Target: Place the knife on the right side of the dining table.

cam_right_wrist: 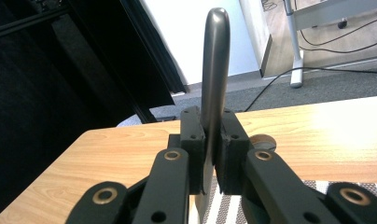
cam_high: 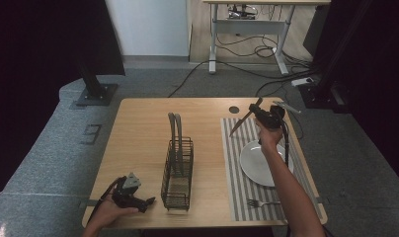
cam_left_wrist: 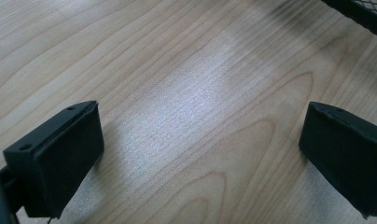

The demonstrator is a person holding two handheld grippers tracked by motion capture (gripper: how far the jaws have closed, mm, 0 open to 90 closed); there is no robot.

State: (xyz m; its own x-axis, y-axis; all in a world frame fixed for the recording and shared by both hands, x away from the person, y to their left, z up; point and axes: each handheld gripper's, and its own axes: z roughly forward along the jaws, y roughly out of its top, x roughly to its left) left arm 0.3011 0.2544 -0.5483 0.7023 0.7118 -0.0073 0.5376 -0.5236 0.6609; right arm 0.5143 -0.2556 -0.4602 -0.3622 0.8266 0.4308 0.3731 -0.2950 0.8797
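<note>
My right gripper point(cam_high: 255, 112) hovers over the far end of the striped placemat point(cam_high: 233, 163), shut on a grey metal utensil point(cam_high: 243, 119) that looks like a knife. The utensil slants, its thin end low toward the mat and its other end up and away. In the right gripper view its rounded handle point(cam_right_wrist: 214, 70) rises between the closed jaws of the right gripper point(cam_right_wrist: 210, 154). At the table's front left my left gripper point(cam_high: 147, 201) rests low, just beside the black wire rack point(cam_high: 178, 177). The left gripper point(cam_left_wrist: 200, 135) stands open over bare wood.
Two grey utensil handles point(cam_high: 175, 129) stand up out of the wire rack. A white plate point(cam_high: 257, 165) lies on the placemat, with a fork point(cam_high: 261, 202) at the mat's near end. A round cable hole point(cam_high: 234, 109) sits near the table's point(cam_high: 138, 128) far edge.
</note>
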